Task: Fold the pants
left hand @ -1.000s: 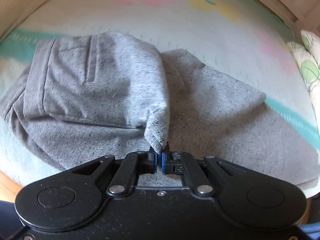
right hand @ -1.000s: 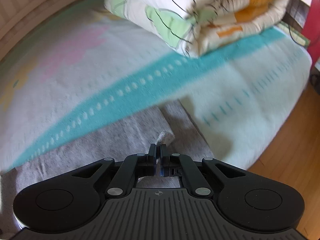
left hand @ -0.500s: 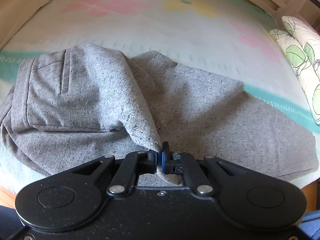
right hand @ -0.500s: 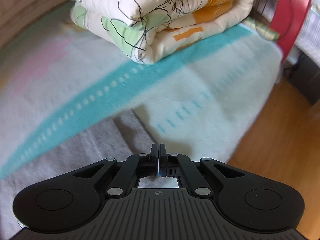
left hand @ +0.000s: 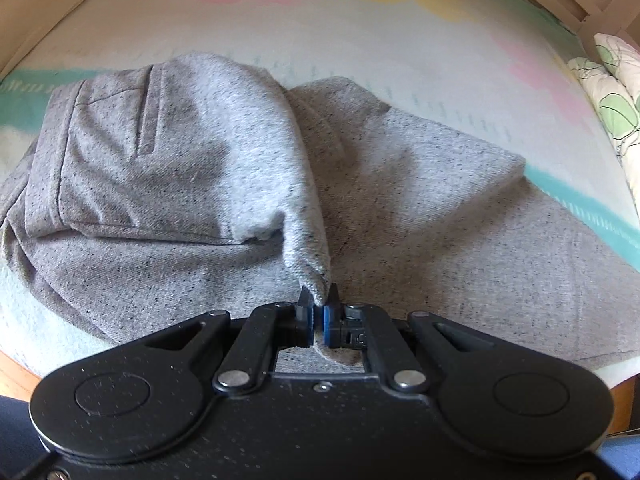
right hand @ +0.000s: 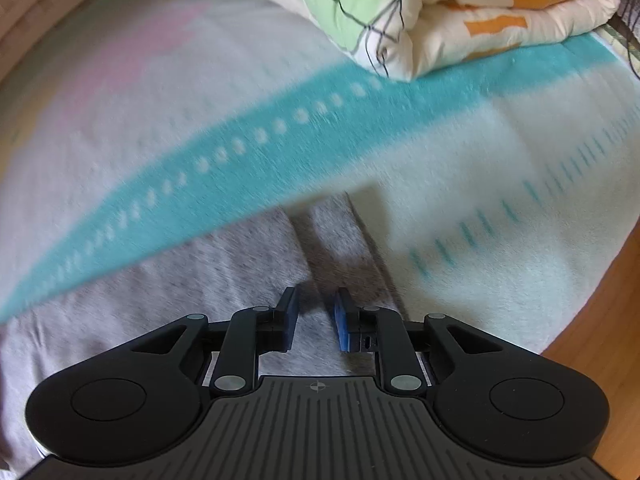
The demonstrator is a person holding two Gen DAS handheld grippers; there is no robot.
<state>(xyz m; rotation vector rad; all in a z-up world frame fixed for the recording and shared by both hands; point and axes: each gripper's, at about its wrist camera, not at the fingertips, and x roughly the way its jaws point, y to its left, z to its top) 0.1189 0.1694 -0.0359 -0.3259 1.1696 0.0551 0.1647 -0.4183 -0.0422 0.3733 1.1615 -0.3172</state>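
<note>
No brand, label or readable writing shows on any surface in either view. The grey pants [left hand: 192, 168] lie spread on the bed [left hand: 320, 40], whose blanket is pale with a teal stripe and pink and yellow shapes. The waistband end, with a pocket seam, lies at the left of the left wrist view, and the cloth runs off to the right. The left claw [left hand: 318, 314] is clenched on a pinched peak of the pants, which rises from the folded upper layer straight into the blue pads. In the right wrist view, which is blurred, the right claw [right hand: 316, 318] stands released just above the far end of the pants [right hand: 224, 264]; its jaws have just been opening, with grey cloth seen below the gap and no pad pressing on it. A folded quilt [right hand: 440, 12] with green and orange patches lies beyond on the bed.
</note>
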